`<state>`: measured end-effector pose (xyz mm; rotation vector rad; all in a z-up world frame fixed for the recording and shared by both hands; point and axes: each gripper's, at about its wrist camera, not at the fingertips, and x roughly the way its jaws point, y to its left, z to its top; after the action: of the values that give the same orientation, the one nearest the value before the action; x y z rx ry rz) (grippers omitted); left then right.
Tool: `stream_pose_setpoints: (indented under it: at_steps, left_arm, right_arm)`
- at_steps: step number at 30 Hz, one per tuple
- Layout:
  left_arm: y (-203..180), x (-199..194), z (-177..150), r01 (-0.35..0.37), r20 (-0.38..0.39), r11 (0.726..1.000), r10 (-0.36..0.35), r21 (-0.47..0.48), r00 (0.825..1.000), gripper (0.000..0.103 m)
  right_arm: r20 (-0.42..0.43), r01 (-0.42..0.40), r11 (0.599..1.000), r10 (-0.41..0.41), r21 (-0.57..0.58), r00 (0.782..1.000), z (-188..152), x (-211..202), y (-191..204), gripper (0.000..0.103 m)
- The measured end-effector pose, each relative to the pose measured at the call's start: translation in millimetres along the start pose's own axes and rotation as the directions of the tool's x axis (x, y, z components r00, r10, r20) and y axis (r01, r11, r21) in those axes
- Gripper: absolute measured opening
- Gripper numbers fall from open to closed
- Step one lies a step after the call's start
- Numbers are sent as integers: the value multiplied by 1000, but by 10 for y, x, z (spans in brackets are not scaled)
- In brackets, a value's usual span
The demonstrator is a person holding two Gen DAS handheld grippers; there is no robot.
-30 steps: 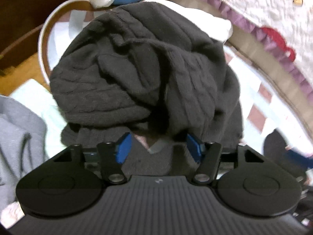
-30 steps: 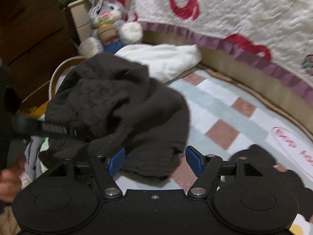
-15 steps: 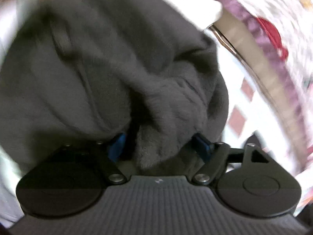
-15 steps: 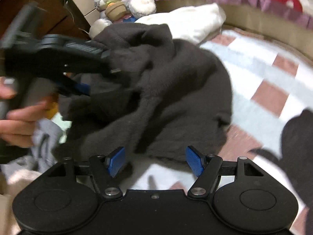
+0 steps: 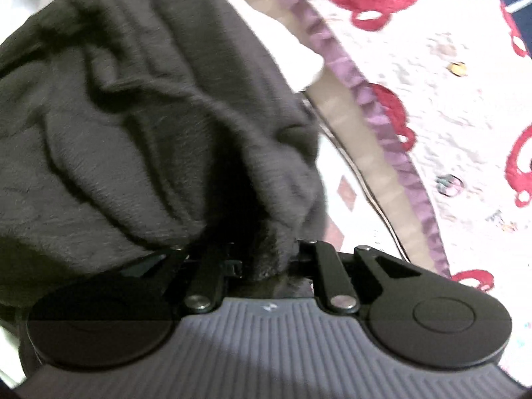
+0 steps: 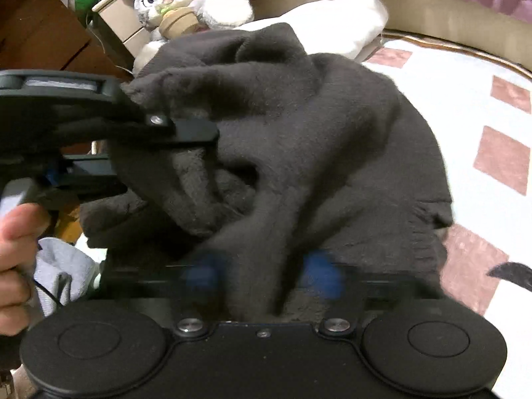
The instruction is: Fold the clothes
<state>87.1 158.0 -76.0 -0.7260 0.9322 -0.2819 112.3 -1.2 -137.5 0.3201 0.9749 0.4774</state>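
Note:
A dark brown knit sweater [image 5: 149,116] is bunched up and fills most of the left wrist view. My left gripper [image 5: 266,259] is shut on a fold of it, with the pads buried in the fabric. In the right wrist view the sweater [image 6: 316,133] hangs from that left gripper, whose upper finger [image 6: 193,131] crosses from the left, held by a hand [image 6: 13,249]. My right gripper [image 6: 262,276] sits at the sweater's lower edge. Its blue pads are blurred and stand apart, with a fold of fabric between them.
The sweater hangs over a white mat with pink squares [image 6: 498,153]. A white folded cloth [image 6: 332,30] and a plush rabbit [image 6: 179,0] lie behind it. A quilt with red bears [image 5: 449,99] and a purple frill rises on the right. A grey garment [image 6: 60,266] lies at the lower left.
My left gripper has shut on the sweater and lifted it. My right gripper has moved in until the sweater's lower fold lies between its pads.

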Motion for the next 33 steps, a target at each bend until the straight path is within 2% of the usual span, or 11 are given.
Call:
stream_pose_setpoints:
  at_steps: [4, 6, 7, 8, 12, 14, 16, 21, 23, 26, 33]
  left_arm:
    - [-214, -169, 26, 69, 58, 993, -75, 100, 995, 12]
    - [-421, -161, -71, -87, 114, 971, 63, 222, 991, 12]
    - [-528, -68, -149, -206, 136, 933, 173, 294, 976, 12]
    - [-559, 32, -190, -245, 122, 917, 217, 316, 969, 12]
    - [-465, 243, -209, -132, -40, 965, 145, 226, 989, 18]
    - [-493, 254, -199, -118, -51, 968, 132, 223, 990, 32]
    - [-436, 330, -165, -117, -59, 973, 131, 198, 990, 58]
    - [-351, 312, -117, -109, -78, 980, 124, 168, 989, 60]
    - [-405, 329, -106, -106, -70, 978, 120, 180, 990, 60]
    - [-527, 277, -159, -113, -25, 960, 123, 256, 992, 60]
    - [-762, 126, -305, -144, 51, 901, 135, 410, 990, 60]
  right_arm:
    - [168, 78, 997, -72, -26, 983, -10, -515, 25, 14]
    - [236, 180, 982, -162, -54, 958, -11, -800, 15, 14]
    - [257, 217, 975, -198, -46, 946, -3, -909, -39, 13]
    - [270, 252, 967, -235, -30, 934, 4, -1000, -113, 13]
    - [301, 376, 926, -367, 30, 880, -1, -1238, -393, 13]
    - [313, 423, 905, -412, 37, 856, -17, -1290, -476, 13]
    - [330, 451, 892, -433, 26, 839, -21, -1339, -512, 13]
    - [378, 520, 854, -483, 6, 790, -20, -1472, -605, 12]
    - [406, 579, 815, -527, -8, 747, 31, -1553, -616, 12]
    - [447, 706, 705, -613, -63, 652, 172, -1657, -625, 11]
    - [520, 786, 617, -657, -45, 546, 348, -2070, -702, 10]
